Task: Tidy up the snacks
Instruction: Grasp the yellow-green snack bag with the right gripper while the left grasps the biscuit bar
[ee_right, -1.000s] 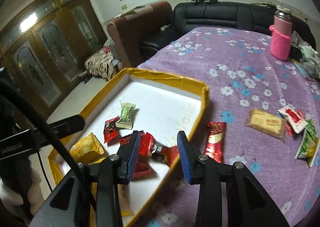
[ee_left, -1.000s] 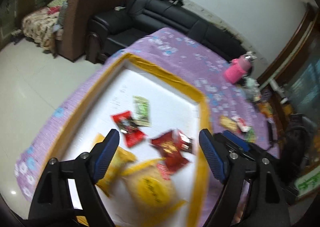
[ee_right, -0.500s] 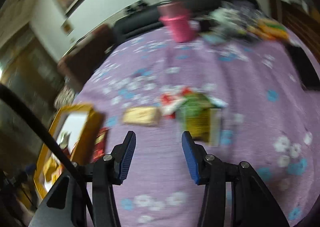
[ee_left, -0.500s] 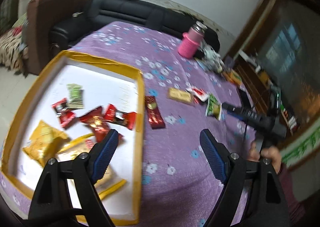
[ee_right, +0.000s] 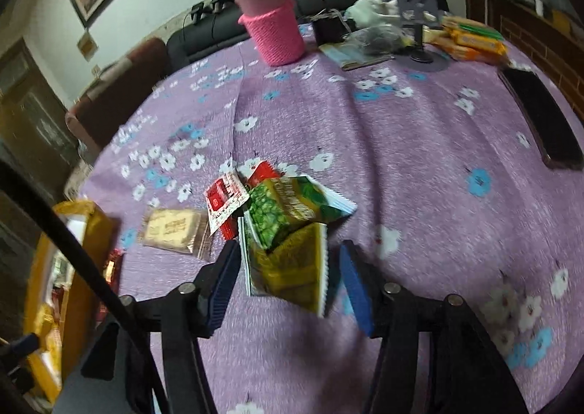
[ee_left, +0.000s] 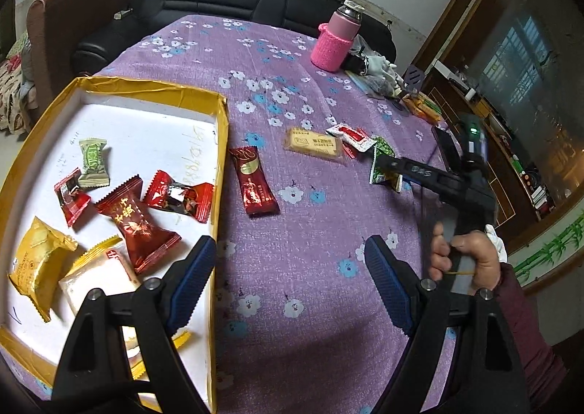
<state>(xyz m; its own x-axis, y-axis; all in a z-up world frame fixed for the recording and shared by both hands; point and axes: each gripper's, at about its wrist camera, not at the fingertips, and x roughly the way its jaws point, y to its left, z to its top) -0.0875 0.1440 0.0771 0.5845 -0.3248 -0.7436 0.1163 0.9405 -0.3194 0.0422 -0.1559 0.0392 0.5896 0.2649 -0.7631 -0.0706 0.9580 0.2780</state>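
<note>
A yellow-rimmed white tray at the left holds several wrapped snacks. On the purple cloth beside it lie a dark red bar, a biscuit packet, a red-and-white sachet and green packets. My left gripper hangs open over bare cloth just right of the tray's edge, with nothing between its fingers. My right gripper is low over the green pea packet and the yellow-green packet. Its jaws are opening. The yellow-green packet lies between them, and the pads do not press on it.
A pink-sleeved flask, a phone stand, orange snack bars and a dark phone sit along the far and right side. A black sofa and a brown armchair stand beyond the table.
Both grippers have swung right, away from the tray. The right one now sits over the green packets with its jaws wider apart. The left one's width is unchanged.
</note>
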